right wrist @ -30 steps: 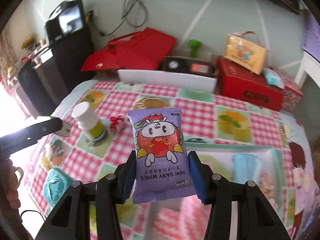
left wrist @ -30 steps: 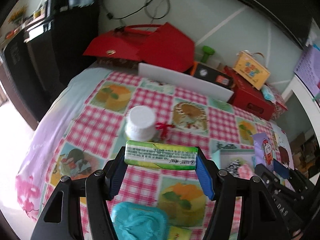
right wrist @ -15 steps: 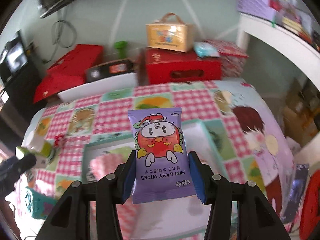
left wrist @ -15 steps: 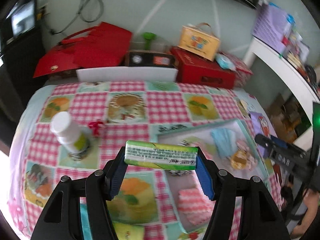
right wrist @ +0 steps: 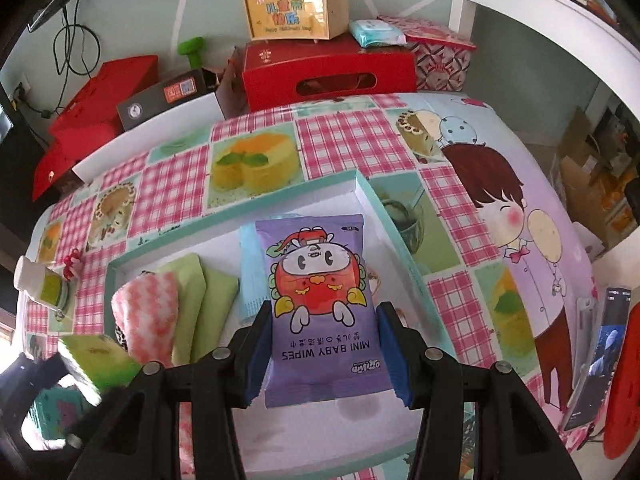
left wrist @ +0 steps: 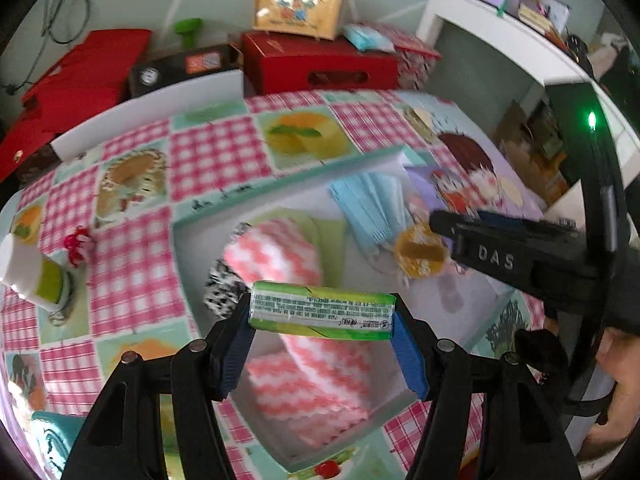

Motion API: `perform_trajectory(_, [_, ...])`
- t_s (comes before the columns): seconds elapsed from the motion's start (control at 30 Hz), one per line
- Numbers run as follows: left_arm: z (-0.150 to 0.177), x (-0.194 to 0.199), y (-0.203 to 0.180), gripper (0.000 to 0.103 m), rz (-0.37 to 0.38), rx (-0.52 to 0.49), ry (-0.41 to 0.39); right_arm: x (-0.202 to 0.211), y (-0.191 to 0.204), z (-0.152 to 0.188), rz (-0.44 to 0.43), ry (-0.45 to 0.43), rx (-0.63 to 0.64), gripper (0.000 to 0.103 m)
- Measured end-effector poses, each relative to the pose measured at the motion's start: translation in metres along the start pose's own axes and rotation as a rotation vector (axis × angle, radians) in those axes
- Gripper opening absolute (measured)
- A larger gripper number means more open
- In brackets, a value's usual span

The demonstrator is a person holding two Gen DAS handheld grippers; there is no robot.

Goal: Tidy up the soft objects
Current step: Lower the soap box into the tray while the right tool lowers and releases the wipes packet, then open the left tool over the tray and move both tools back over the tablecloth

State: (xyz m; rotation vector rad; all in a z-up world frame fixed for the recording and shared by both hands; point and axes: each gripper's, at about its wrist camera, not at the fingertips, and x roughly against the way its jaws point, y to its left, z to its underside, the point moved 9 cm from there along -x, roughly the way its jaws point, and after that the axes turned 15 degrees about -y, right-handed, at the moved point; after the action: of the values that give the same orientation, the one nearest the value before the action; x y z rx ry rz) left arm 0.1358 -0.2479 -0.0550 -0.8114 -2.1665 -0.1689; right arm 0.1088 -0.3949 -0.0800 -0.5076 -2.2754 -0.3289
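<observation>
My left gripper is shut on a green tissue pack and holds it above the white box with a teal rim. My right gripper is shut on a purple pack of mini baby wipes over the same box. In the box lie pink-and-white cloths, green cloths, blue face masks and a black-and-white item. The right gripper shows at the right of the left wrist view, the left gripper with its green pack at the lower left of the right wrist view.
A white-capped green bottle and a small red bow stand left of the box on the checked tablecloth. Red boxes, a yellow case and a white board line the far edge. A phone lies right.
Both grippers have swung right from the bottle side and moved over the box, each still holding its pack. The box now fills the view under both.
</observation>
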Motion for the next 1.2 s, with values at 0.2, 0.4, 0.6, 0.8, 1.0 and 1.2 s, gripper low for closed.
perform_trajectory(0.2, [0.0,0.0,0.001,0.066,-0.027,-0.02,0.002,0.002,0.004,-0.004,-0.008,-0.009,0.013,0.06])
perform_trajectory(0.4, [-0.008,0.007,0.021,0.085,-0.052,0.029,-0.033,0.006,0.006,-0.008,-0.014,-0.024,0.017,0.075])
perform_trajectory(0.6, [-0.011,0.016,0.07,0.088,-0.117,0.163,-0.08,0.002,0.002,-0.005,0.001,-0.012,0.006,0.099])
perform_trajectory(0.8, [-0.01,0.034,0.139,0.103,-0.242,0.358,-0.162,0.001,0.012,-0.003,-0.011,-0.011,0.036,0.103])
perform_trajectory(1.0, [0.002,0.047,0.187,0.103,-0.299,0.487,-0.18,0.002,0.031,-0.001,-0.043,-0.01,0.078,0.103])
perform_trajectory(1.2, [0.014,0.069,0.232,0.103,-0.387,0.557,-0.2,0.012,0.071,0.005,-0.11,-0.013,0.146,0.103])
